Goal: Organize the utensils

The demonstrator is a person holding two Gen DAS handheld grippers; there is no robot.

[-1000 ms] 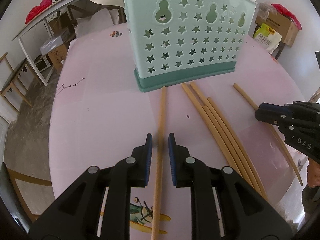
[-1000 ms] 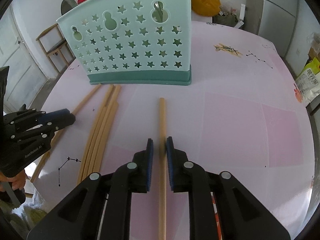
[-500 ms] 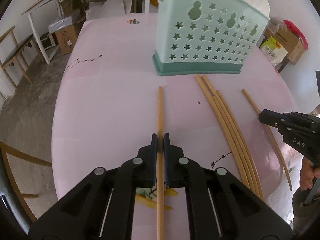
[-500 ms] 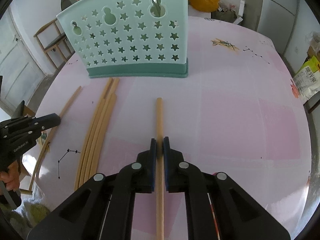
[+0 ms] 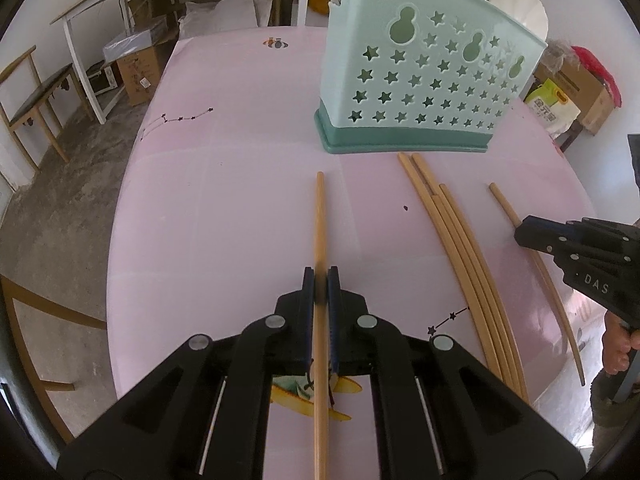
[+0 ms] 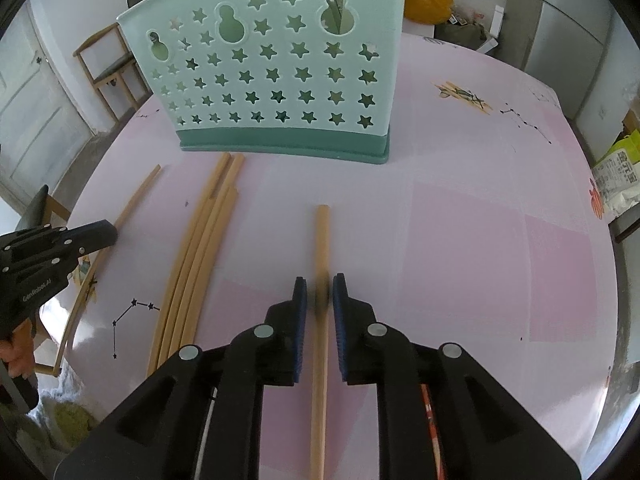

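Barely begun: left hand-held gripper was clamped on one chopstick, right hand-held gripper was opening around another, four loose chopsticks lay between them, caddy stood ahead on the table.

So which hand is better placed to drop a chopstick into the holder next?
Left. The left gripper is shut on its chopstick, with the holder just ahead. On the right gripper the jaws are opening, the other chopstick loose between them.
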